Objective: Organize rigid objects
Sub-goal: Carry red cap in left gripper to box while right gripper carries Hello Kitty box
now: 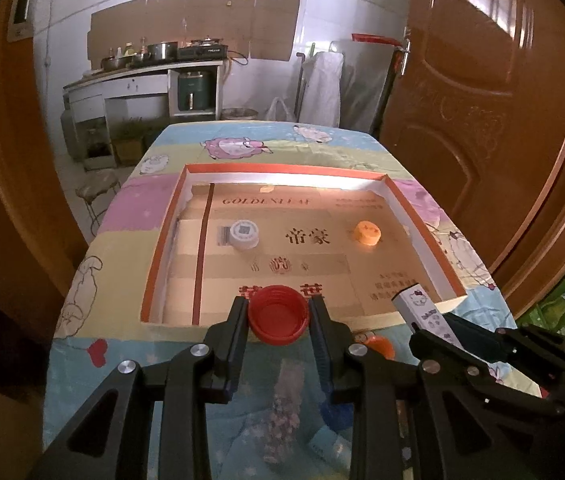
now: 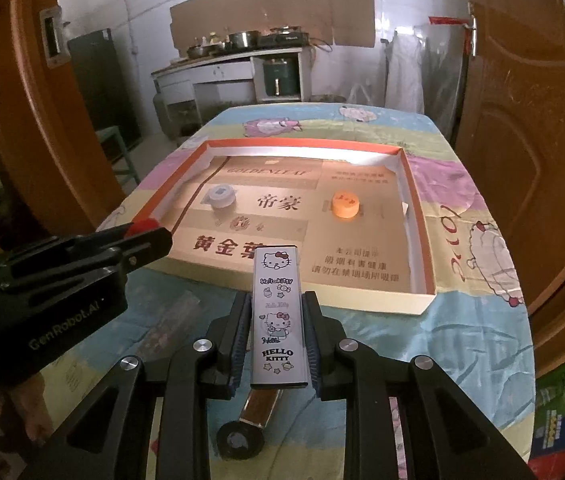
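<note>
**Both grippers loaded, short of the box**

Nearest: the right gripper (image 2: 276,344) pinches a slim white Hello Kitty case (image 2: 278,316) across its narrow width, pads on the two long edges at about mid-length. The case points forward and slightly up, its far end over the near lip of the shallow cardboard box (image 2: 416,224). It looks like a hard, light, smooth-sided stick; glossy faces could slide in the pads, so the edge-on hold near the middle seems the sensible one. Below the jaws, on the cartoon-print tablecloth (image 2: 478,336), lies a dark cylindrical object (image 2: 242,438); I cannot tell what it is.

Beside it, to the left: the left gripper (image 1: 278,316) is closed on a red bottle cap (image 1: 278,314), open side up, held by its ribbed rim at opposite sides. A small, stiff, nearly weightless thing; the ribbing gives grip, but a round rim can pop out if squeezed off-centre. It hangs above the box's near edge, not yet inside. An orange object (image 1: 380,346) peeks out on the cloth behind the right finger, mostly hidden.

Both tools angle steeply down toward the table, side by side.

Farther in: a white cap (image 1: 244,234) on the box floor at left, an orange cap (image 1: 366,233) at right, well apart, with bare printed cardboard between.

Beyond: a kitchen counter with pots (image 1: 162,50).
</note>
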The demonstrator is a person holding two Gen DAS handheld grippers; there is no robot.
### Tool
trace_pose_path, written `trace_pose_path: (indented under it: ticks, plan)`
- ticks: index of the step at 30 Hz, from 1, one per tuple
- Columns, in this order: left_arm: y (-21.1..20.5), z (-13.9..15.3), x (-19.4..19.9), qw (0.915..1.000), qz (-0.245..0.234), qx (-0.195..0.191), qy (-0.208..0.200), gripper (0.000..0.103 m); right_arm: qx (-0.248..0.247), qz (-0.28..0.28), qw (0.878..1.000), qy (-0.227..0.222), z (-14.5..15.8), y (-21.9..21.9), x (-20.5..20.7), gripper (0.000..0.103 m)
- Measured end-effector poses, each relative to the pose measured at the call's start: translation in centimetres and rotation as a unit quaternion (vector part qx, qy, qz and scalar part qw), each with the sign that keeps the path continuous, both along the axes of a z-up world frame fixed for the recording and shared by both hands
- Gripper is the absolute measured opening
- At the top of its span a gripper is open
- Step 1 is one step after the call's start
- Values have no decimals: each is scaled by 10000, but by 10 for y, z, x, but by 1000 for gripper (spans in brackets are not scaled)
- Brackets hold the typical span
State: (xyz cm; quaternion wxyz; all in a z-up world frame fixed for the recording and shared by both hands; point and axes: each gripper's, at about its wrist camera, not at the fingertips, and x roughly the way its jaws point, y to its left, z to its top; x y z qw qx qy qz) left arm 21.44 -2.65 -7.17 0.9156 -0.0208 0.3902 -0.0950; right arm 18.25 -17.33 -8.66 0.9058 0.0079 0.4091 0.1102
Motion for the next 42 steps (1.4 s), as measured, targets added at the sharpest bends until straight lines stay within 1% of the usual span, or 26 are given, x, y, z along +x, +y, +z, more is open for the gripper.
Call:
trace_pose_path:
  ticks: [14, 20, 32, 42]
  plan:
    - [-5, -7, 35, 9999, -22, 53, 120, 31, -17, -103, 9999, 33, -1, -9, 39, 26]
    - [-15, -9, 52, 9998, -122, 122, 130, 31, -9, -171, 9998, 71, -6, -17, 54, 26]
    - [-38, -25, 85, 9988, -321, 175, 315, 31, 56, -390, 9989, 249, -24, -40, 83, 26]
    - [-46, -42, 102, 9979, -369, 199, 485, 31, 67, -458, 9982, 386, -41, -48, 100, 26]
